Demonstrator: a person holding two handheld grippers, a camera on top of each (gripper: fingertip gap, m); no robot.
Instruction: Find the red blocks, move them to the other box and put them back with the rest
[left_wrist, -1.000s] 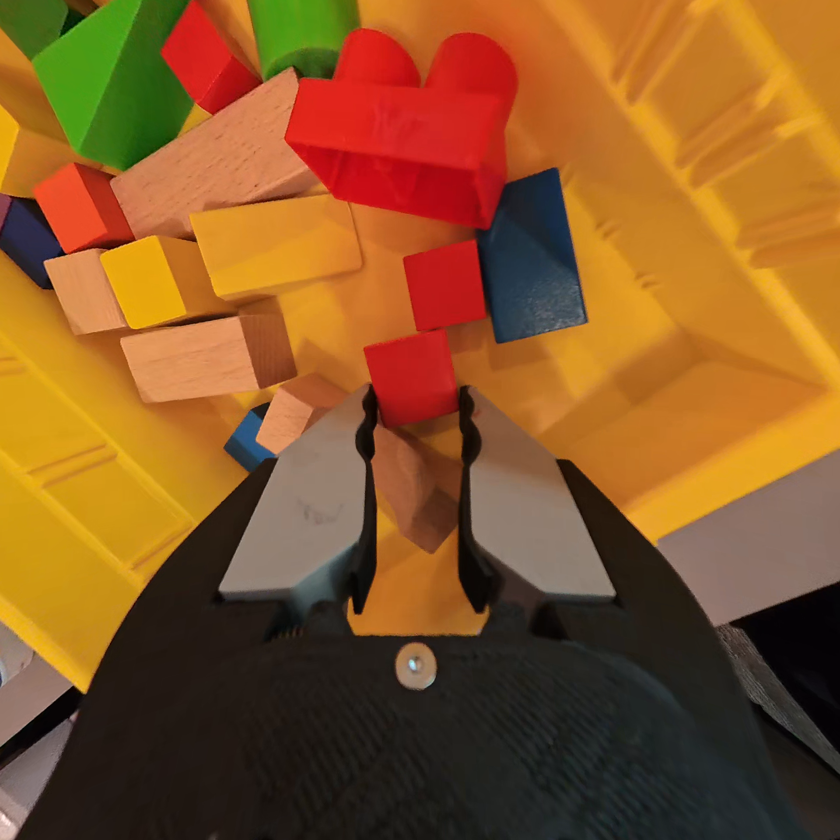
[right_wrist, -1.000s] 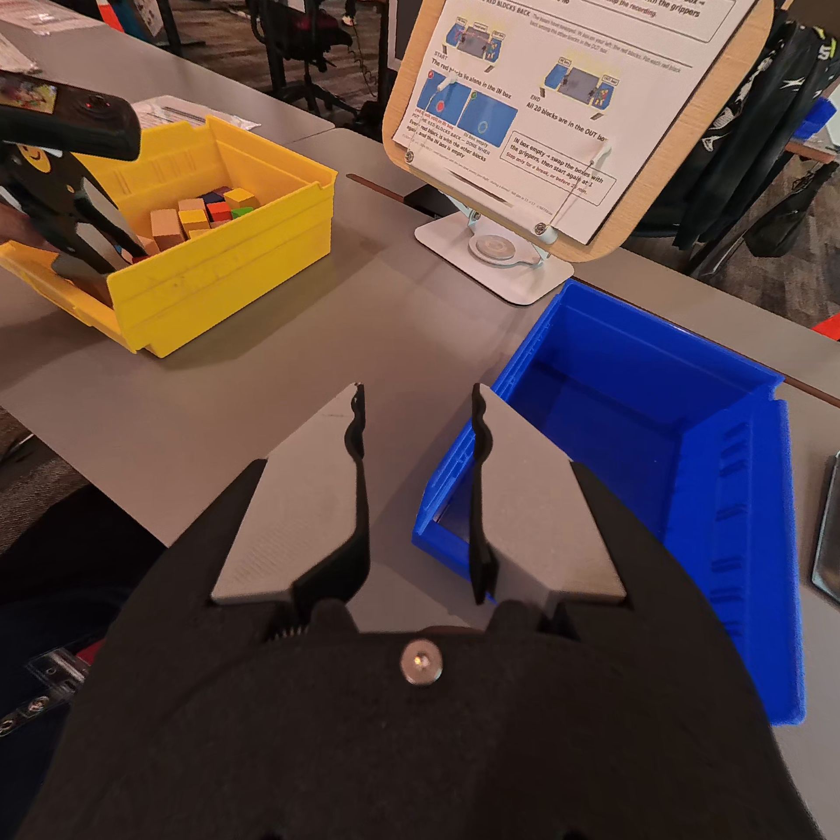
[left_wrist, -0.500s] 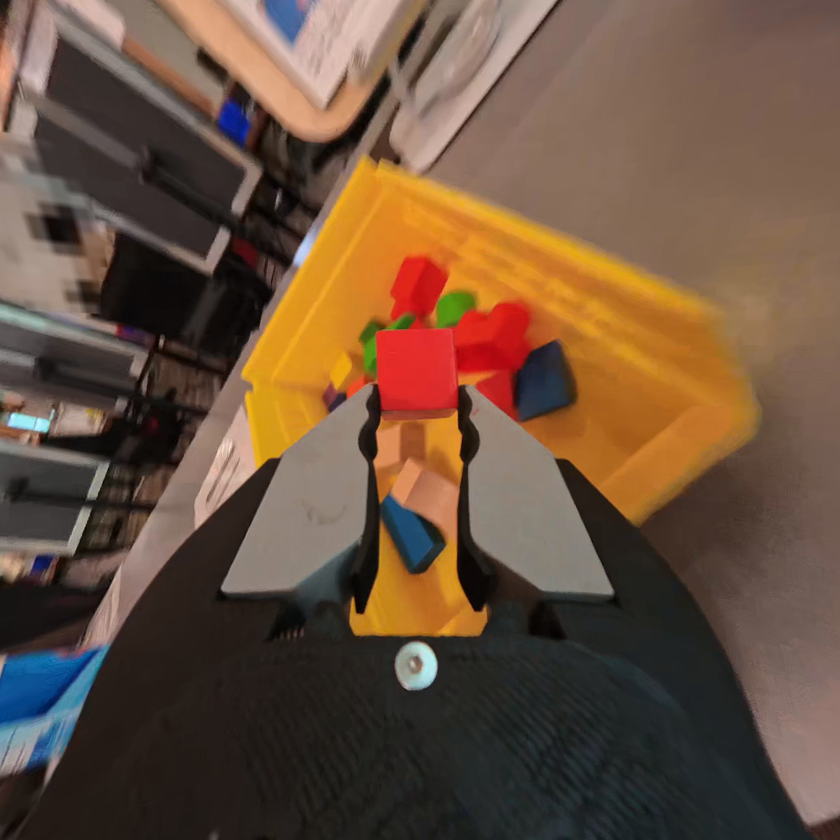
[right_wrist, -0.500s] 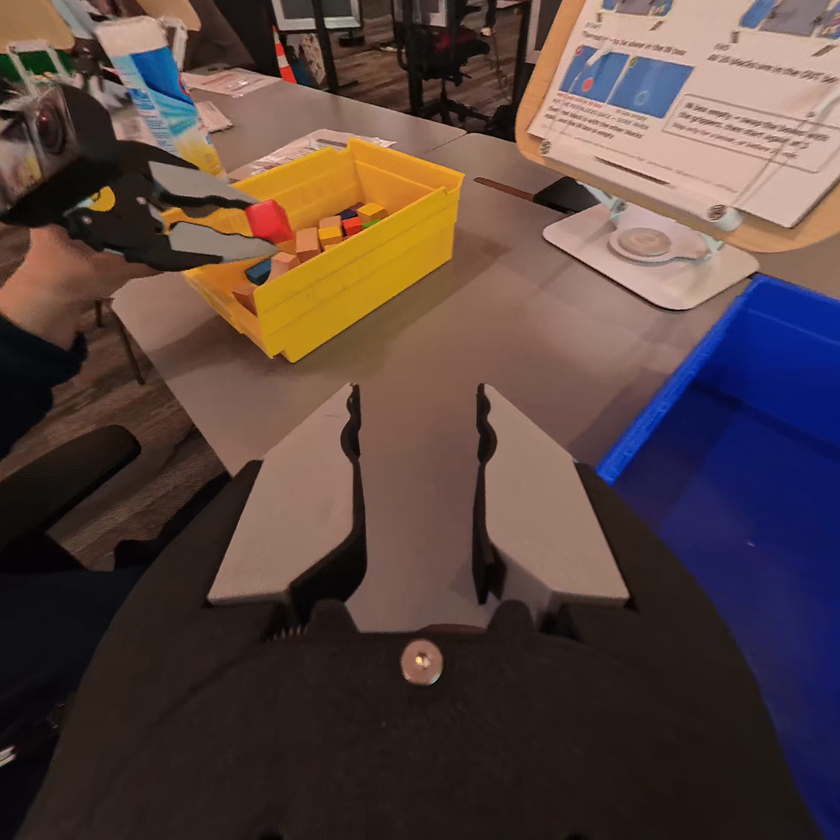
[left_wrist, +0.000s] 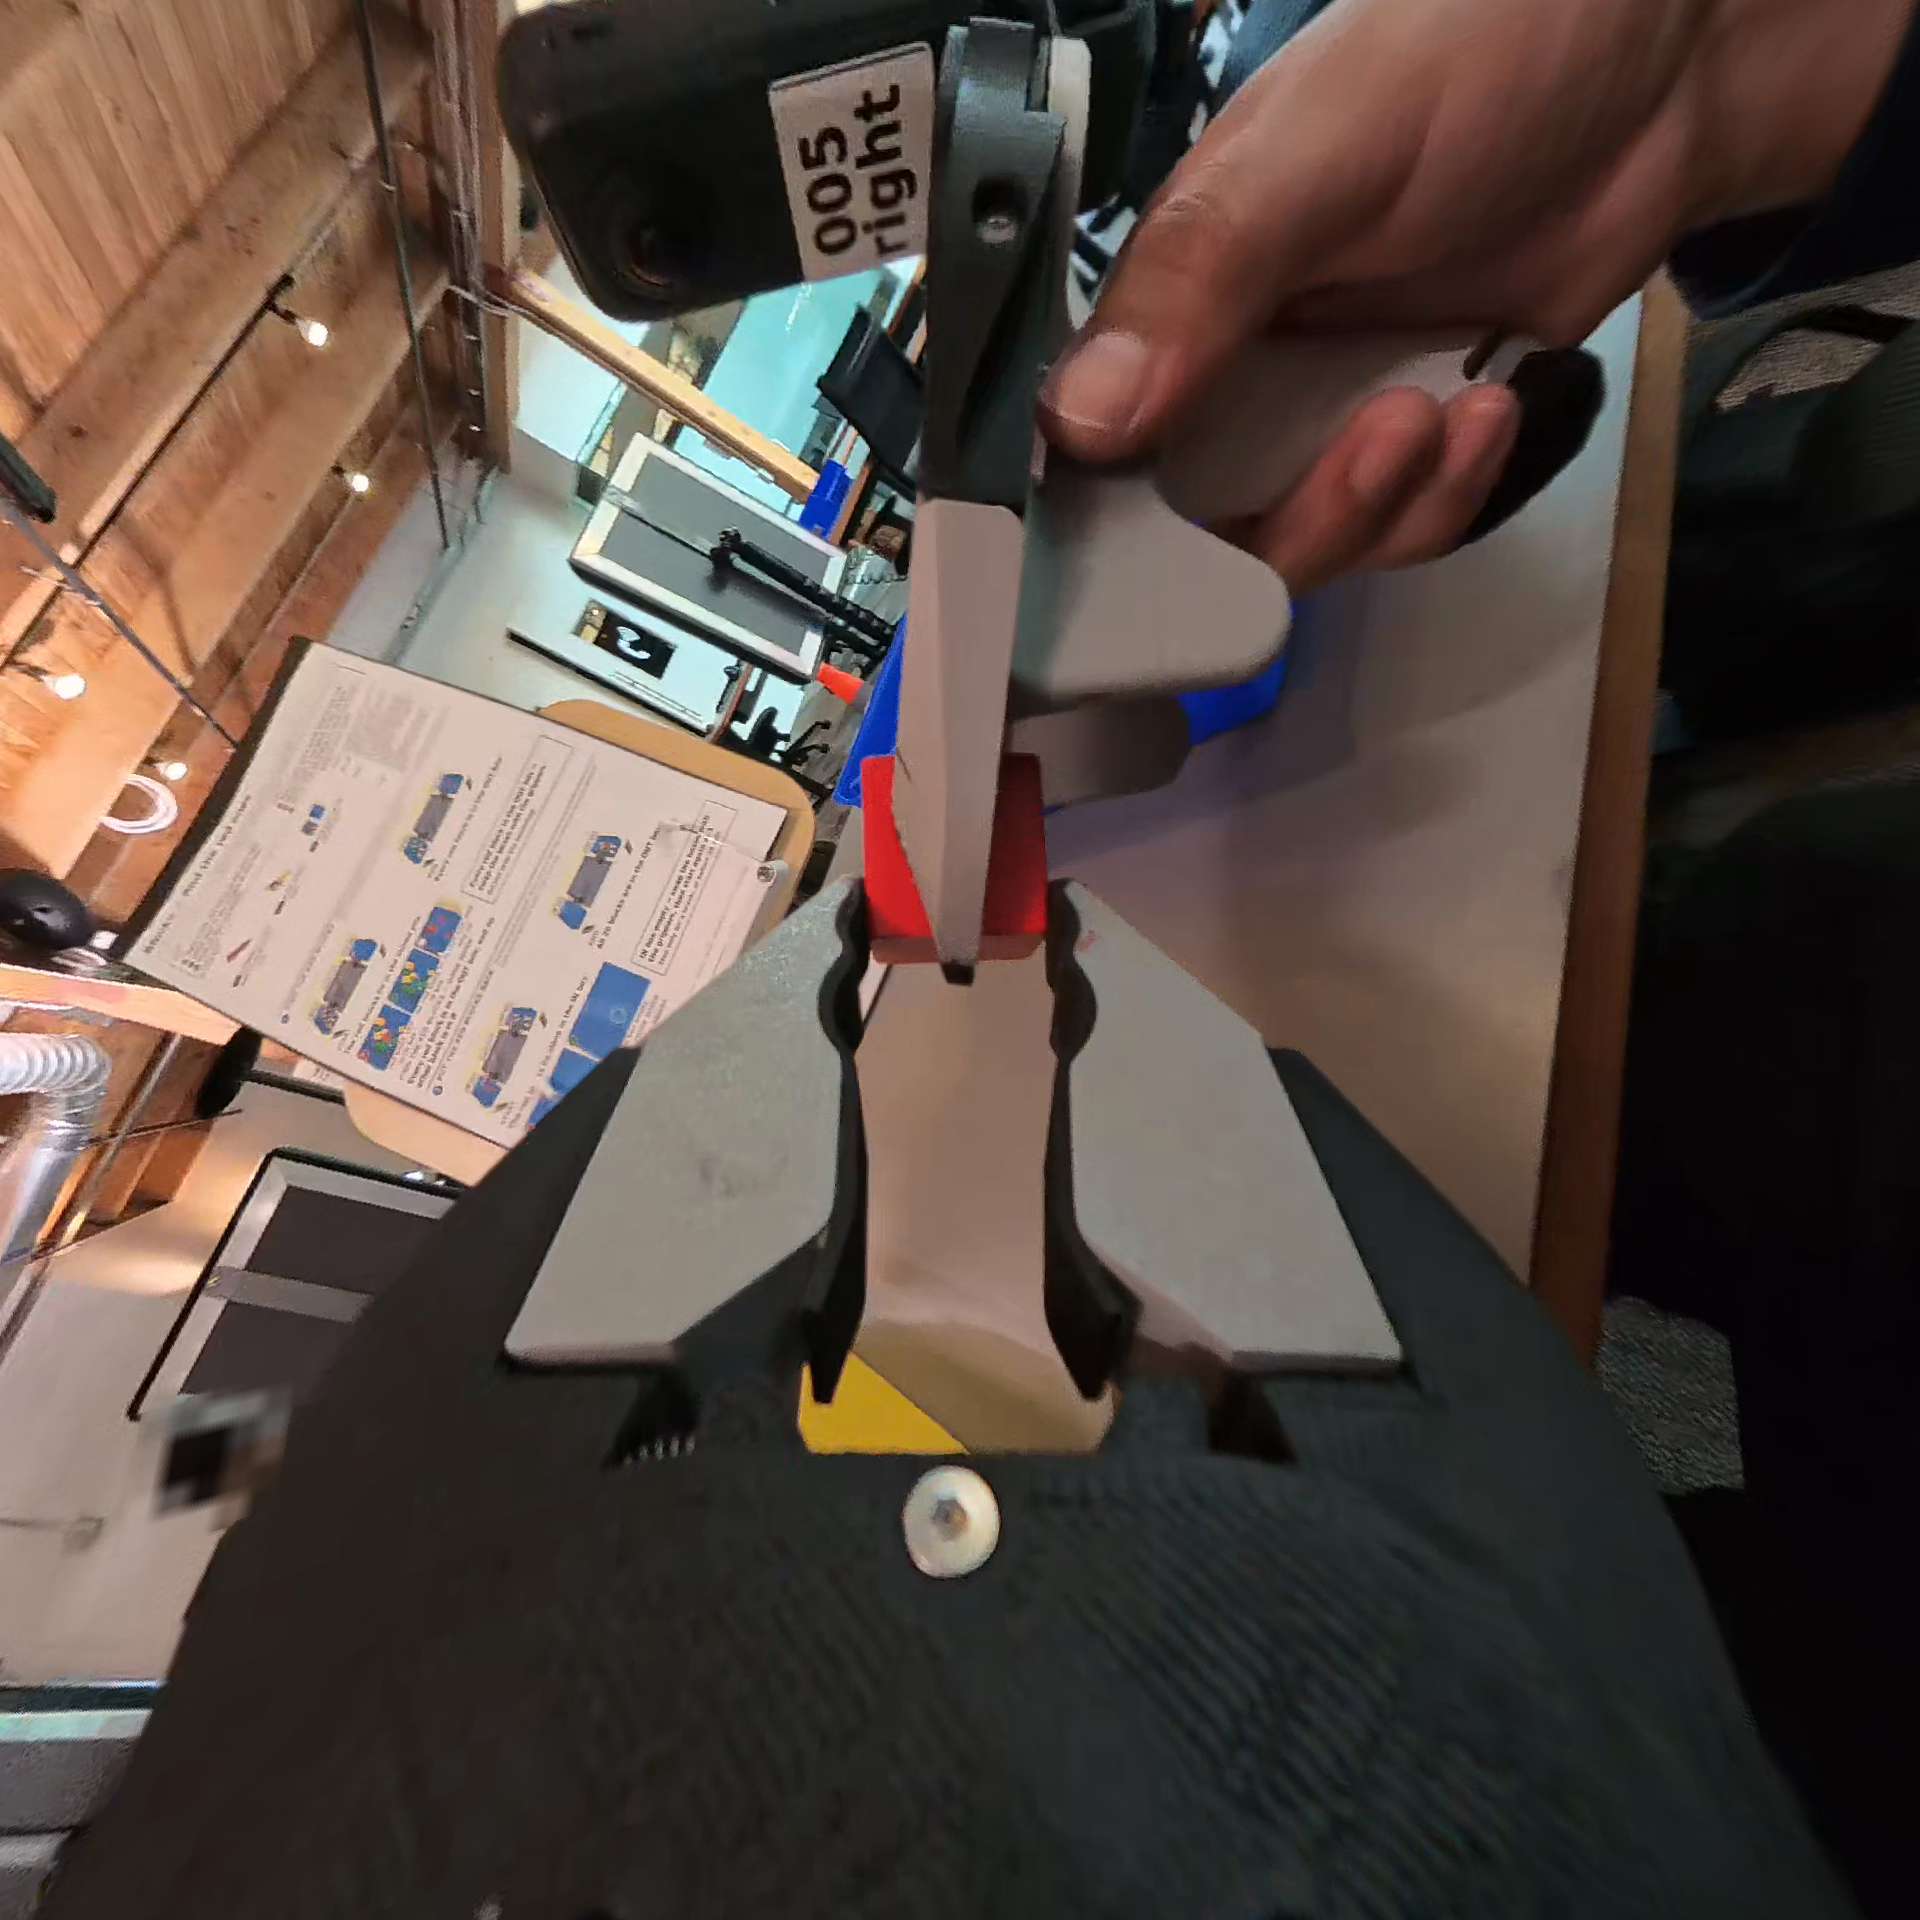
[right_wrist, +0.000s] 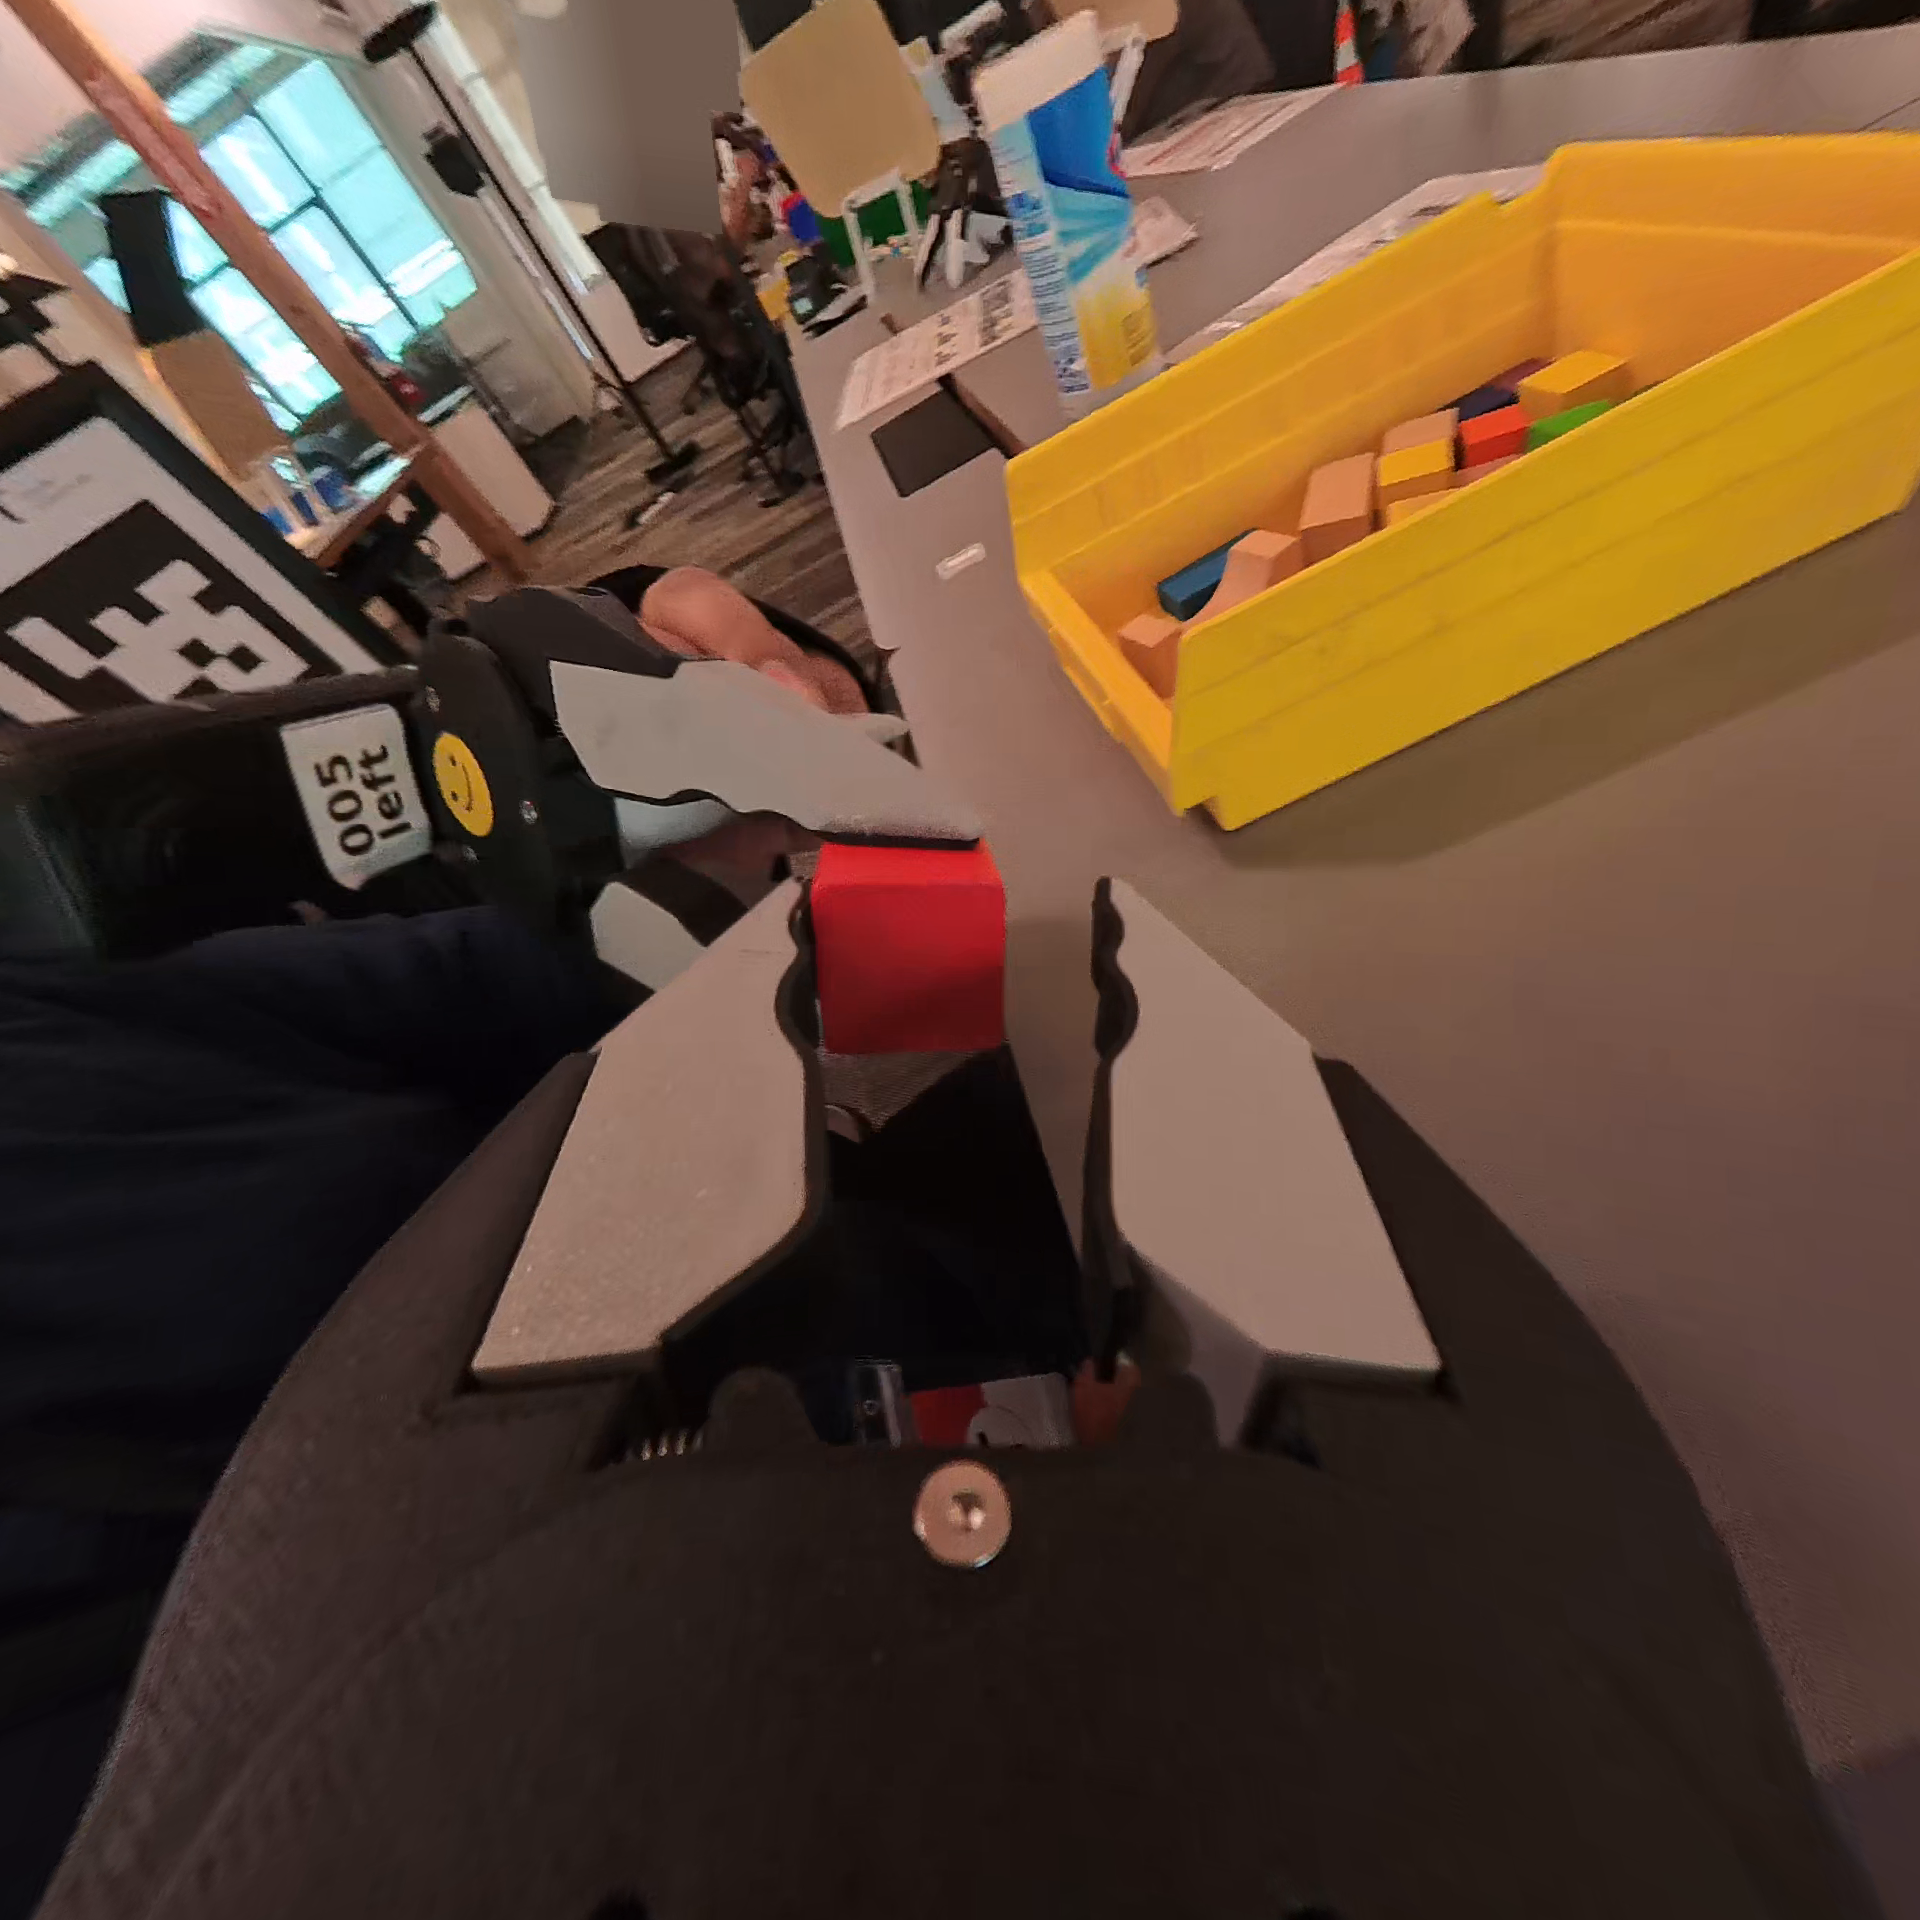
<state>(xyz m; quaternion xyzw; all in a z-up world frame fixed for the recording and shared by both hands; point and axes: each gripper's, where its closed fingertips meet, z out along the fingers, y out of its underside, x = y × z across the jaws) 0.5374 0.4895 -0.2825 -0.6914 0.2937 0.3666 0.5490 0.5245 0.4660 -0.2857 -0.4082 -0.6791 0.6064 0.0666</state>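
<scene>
My left gripper (left_wrist: 956, 925) is shut on a red cube (left_wrist: 1023, 862) and holds it in the air over the grey table's (right_wrist: 1558, 1039) front edge. The right wrist view shows the cube (right_wrist: 904, 945) with a left finger (right_wrist: 727, 748) pressed on its top. My right gripper (right_wrist: 951, 914) is open around the cube. Its left pad touches or nearly touches the cube, and a clear gap remains at its right pad. One right finger (left_wrist: 956, 727) crosses in front of the cube in the left wrist view. The yellow bin (right_wrist: 1455, 644) with several mixed blocks stands at the far right.
A corner of the blue bin (left_wrist: 883, 707) shows behind the right gripper. An instruction board (left_wrist: 457, 883) stands on the table. A blue and white canister (right_wrist: 1081, 208) and papers lie behind the yellow bin. A person's hand (left_wrist: 1403, 208) holds the right gripper.
My left gripper lifted the red cube out of the yellow bin and carried it to the right gripper. The right gripper swung left, and its open fingers now stand around the cube.
</scene>
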